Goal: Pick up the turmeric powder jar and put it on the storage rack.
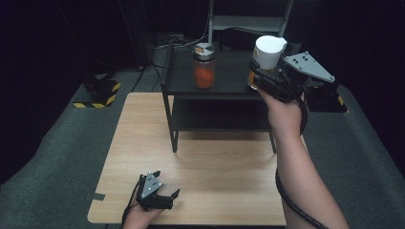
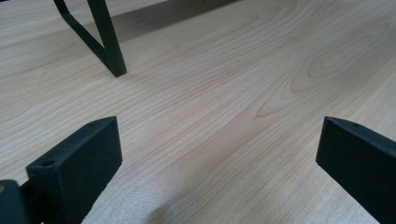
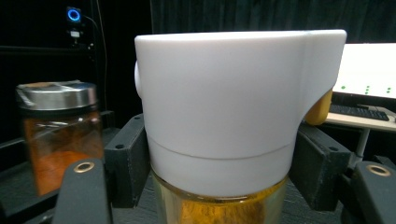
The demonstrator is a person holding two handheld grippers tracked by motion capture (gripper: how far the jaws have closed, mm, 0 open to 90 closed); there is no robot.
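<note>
Jaws of the right gripper point(image 3: 219, 168) clamp a white-capped bottle point(image 3: 233, 112), amber glass showing below the cap; high view puts it over the dark shelf point(image 1: 224, 83), right of an orange jar point(image 1: 204, 67). Left gripper point(image 1: 167, 193) rests wide open over the table point(image 2: 233, 93), holding nothing
</note>
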